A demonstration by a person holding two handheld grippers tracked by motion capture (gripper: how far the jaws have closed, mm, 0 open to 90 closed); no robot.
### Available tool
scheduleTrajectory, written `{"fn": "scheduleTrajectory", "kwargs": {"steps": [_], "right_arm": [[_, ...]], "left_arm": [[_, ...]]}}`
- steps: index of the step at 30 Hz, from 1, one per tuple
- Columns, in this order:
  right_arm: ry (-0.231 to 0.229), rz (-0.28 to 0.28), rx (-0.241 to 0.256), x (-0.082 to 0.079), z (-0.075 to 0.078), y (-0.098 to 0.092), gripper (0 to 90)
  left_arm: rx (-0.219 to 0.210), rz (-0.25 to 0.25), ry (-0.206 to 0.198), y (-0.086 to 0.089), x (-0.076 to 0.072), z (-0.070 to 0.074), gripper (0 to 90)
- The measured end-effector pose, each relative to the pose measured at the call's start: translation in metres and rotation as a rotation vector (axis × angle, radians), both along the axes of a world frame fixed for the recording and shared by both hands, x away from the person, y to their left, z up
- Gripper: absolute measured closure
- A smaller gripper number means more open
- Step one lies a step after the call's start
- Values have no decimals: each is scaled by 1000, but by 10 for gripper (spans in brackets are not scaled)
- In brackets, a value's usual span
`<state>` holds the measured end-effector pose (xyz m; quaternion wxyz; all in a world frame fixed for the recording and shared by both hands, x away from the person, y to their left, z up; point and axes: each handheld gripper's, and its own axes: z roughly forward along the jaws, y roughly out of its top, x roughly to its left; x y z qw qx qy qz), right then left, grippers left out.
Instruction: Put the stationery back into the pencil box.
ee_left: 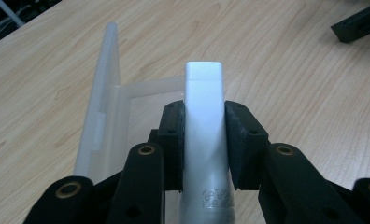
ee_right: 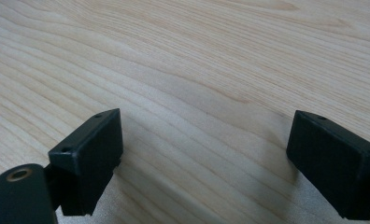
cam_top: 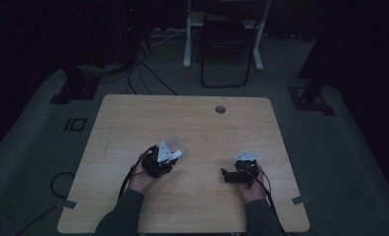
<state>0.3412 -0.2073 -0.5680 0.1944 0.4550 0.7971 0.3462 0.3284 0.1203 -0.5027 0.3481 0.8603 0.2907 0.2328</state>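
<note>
The room was dim, and the person sat at the near edge of a pale wooden table [cam_top: 192,123], a gripper in each hand. The left gripper [cam_top: 164,158] hung over the middle of the table, a little toward nine o'clock of centre, with its nose aimed toward about one o'clock. In the left gripper view its jaws were pressed against both sides of a white, flat-sided tube [ee_left: 203,121], which stood up between the pads and rose above them, its squared end on top. Small grey print ran along the lower part of the tube, too small to read. Just past the jaws, at about ten o'clock from the tube, a clear plastic case [ee_left: 103,107] lay opened on the wood, one wall standing upright; whether the tube touched it I could not tell. From above, that case showed as a faint pale shape [cam_top: 175,145] just beyond the left gripper.

The right gripper [cam_top: 230,175] sat low over the table at about four o'clock from centre, well apart from the left one, and pointed toward nine o'clock. In the right gripper view its jaws were spread wide, with bare wood grain between them.

A round cable hole [cam_top: 220,109] sat near the far edge, at about twelve o'clock.
</note>
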Motion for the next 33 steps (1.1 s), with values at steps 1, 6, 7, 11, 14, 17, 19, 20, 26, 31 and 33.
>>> {"fn": "scheduleTrajectory", "kwargs": {"steps": [1,6,7,11,14,17,19,20,26,31,33], "right_arm": [[0,0,0,0,0,0,105],[0,0,0,0,0,0,105],[1,-1,0,0,0,0,105],[0,-1,0,0,0,0,105],[0,0,0,0,0,0,105],[0,0,0,0,0,0,105],[0,0,0,0,0,0,105],[0,0,0,0,0,0,105],[0,0,0,0,0,0,105],[1,-1,0,0,0,0,105],[0,0,0,0,0,0,105]], "left_arm": [[3,2,0,0,0,0,700],[2,16,-2,2,2,0,700],[2,18,-3,2,2,0,700],[6,25,-5,2,2,-1,700],[11,33,-10,2,3,-1,700],[12,39,-11,2,3,-2,700],[14,43,-11,2,4,-2,700],[15,45,-10,2,4,-2,700],[14,62,-14,3,6,-4,700],[16,69,-14,4,8,-6,700],[14,72,-13,4,8,-6,700]]}}
